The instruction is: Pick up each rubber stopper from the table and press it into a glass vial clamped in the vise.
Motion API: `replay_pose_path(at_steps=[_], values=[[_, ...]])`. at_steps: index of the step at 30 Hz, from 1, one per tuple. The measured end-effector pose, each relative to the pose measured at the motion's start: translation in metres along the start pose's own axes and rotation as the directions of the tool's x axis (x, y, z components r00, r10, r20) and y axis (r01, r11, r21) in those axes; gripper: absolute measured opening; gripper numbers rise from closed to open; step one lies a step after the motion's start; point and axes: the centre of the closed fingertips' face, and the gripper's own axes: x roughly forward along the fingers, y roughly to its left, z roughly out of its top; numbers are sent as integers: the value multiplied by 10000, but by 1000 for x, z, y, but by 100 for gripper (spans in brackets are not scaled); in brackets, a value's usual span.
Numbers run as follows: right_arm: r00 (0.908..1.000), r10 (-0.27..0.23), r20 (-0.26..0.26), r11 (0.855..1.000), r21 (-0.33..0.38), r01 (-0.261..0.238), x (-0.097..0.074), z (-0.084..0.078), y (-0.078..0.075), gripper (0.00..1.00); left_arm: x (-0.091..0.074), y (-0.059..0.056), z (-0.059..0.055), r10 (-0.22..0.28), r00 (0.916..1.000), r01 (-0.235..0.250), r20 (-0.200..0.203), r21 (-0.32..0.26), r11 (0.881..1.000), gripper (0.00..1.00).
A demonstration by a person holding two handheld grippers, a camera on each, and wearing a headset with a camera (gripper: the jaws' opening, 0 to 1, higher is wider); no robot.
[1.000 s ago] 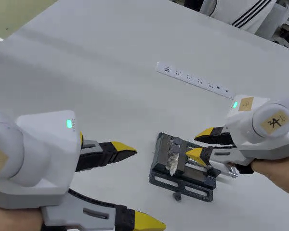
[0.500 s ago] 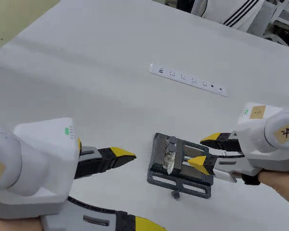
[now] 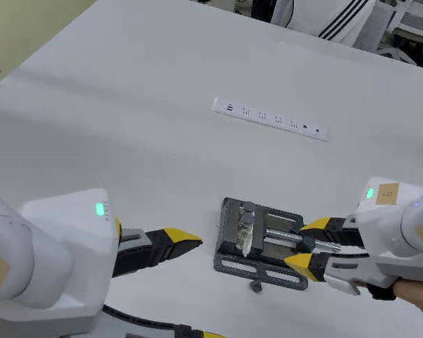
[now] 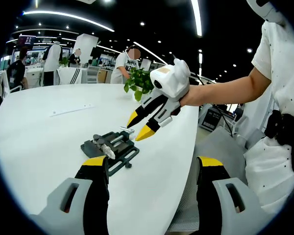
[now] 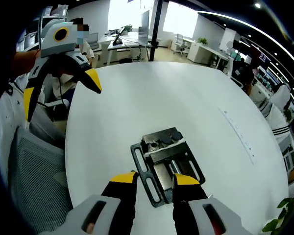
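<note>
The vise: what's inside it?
Two glass vials with dark stoppers on top stand clamped in the vise. Their bottoms are hidden down in the gap.

My left gripper (image 3: 199, 289) and right gripper (image 3: 300, 243) match: bulky white housings, black jaws tipped in yellow, a small green light (image 3: 99, 209) on top, and a tan sticker (image 3: 387, 193) with handwritten marks. I'm wearing a white short-sleeved shirt (image 4: 279, 49) speckled with small dark dots.
</note>
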Motion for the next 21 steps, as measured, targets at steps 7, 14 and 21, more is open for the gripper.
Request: replay_pose_path(at_steps=[7,14,21], values=[[9994,336,-128,9971,-684,-344,0,-10,8,25,2,-2,0,12,10000,-12,-54,18,10000,72],[9951,965,-216,9769,-1896,-989,2,-16,17,23,3,-4,-2,28,9999,-28,-108,-22,10000,72],[9900,1299,-555,9174,-3720,-1413,9,-15,24,16,2,-3,-3,92,9999,-93,-94,-97,9999,72]])
